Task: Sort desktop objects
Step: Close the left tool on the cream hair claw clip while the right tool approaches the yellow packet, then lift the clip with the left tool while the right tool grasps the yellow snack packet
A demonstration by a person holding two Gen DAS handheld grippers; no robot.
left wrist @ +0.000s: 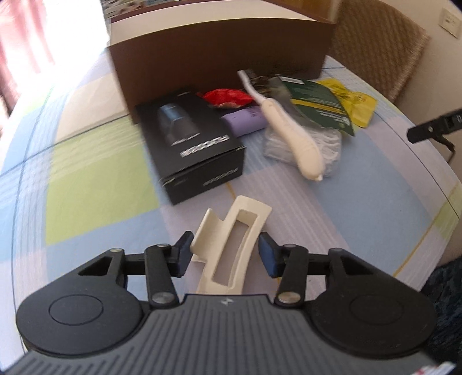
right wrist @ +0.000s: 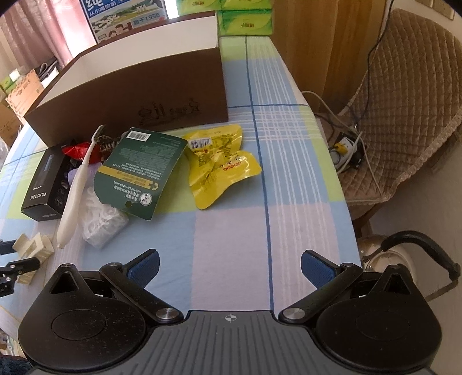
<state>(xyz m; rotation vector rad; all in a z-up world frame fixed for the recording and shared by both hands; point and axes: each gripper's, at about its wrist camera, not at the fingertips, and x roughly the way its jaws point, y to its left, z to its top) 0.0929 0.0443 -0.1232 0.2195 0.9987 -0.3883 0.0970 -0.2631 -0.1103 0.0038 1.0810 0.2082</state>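
Observation:
A cream hair claw clip point(left wrist: 208, 230) sits between the blue pads of my left gripper point(left wrist: 225, 251), which is shut on it just above the checked tablecloth. It shows sharp while the table behind is blurred. Ahead lie a black box point(left wrist: 196, 144), a red wrapper point(left wrist: 225, 96), a purple item point(left wrist: 245, 121), a white toothbrush point(left wrist: 288, 127) on a clear bag of white bits point(right wrist: 101, 222), a green card point(right wrist: 138, 170) and a yellow packet point(right wrist: 222, 164). An open brown box point(right wrist: 130, 95) stands behind them. My right gripper point(right wrist: 229, 268) is open over bare cloth, holding nothing.
The table's right edge point(right wrist: 346, 187) drops to a padded chair point(right wrist: 404, 101), cables and a power strip point(right wrist: 346, 150). A metal kettle point(right wrist: 384, 256) with a black handle is low at the right. Green tissue packs point(right wrist: 245, 20) sit past the brown box.

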